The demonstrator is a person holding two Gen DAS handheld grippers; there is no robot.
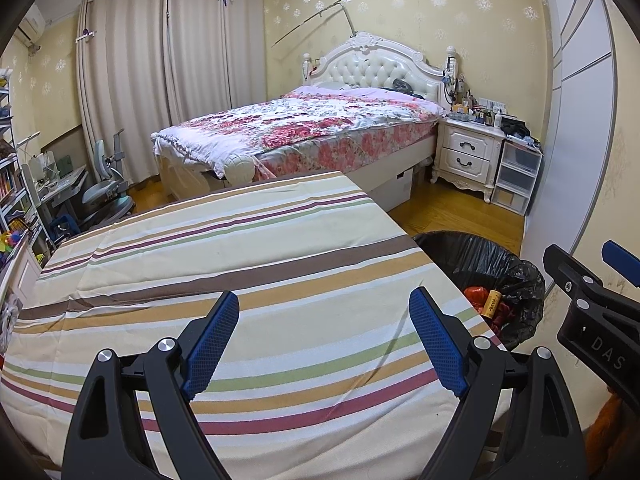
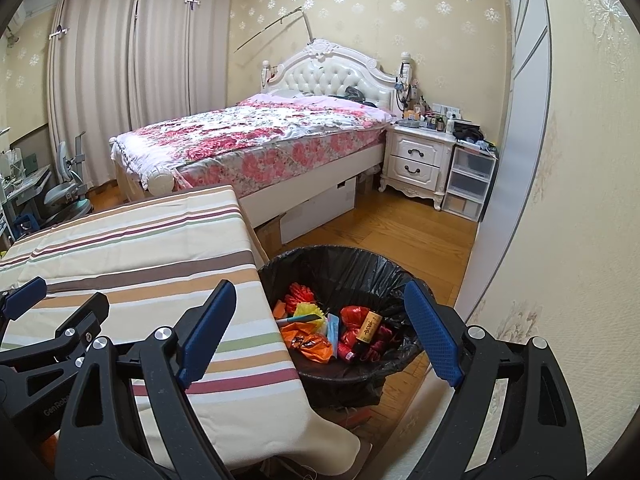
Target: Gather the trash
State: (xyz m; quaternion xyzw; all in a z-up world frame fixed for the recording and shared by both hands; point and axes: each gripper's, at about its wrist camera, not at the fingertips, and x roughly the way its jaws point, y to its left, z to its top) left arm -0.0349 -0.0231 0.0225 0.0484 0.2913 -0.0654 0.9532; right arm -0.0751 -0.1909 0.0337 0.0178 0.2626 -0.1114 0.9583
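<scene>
Left gripper: jaws wide, nothing between them, over the bare striped tablecloth at lower centre. Right gripper: jaws wide and empty, above the black-lined bin at lower centre, which holds the trash — wrappers and a small bottle. No loose trash shows on the cloth; scan its edges and the floor before closing on anything.

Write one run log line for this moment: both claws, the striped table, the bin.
left claw: open, empty | right claw: open, empty | striped tablecloth: no trash visible | trash bin: beside table, holds wrappers and a small bottle
</scene>
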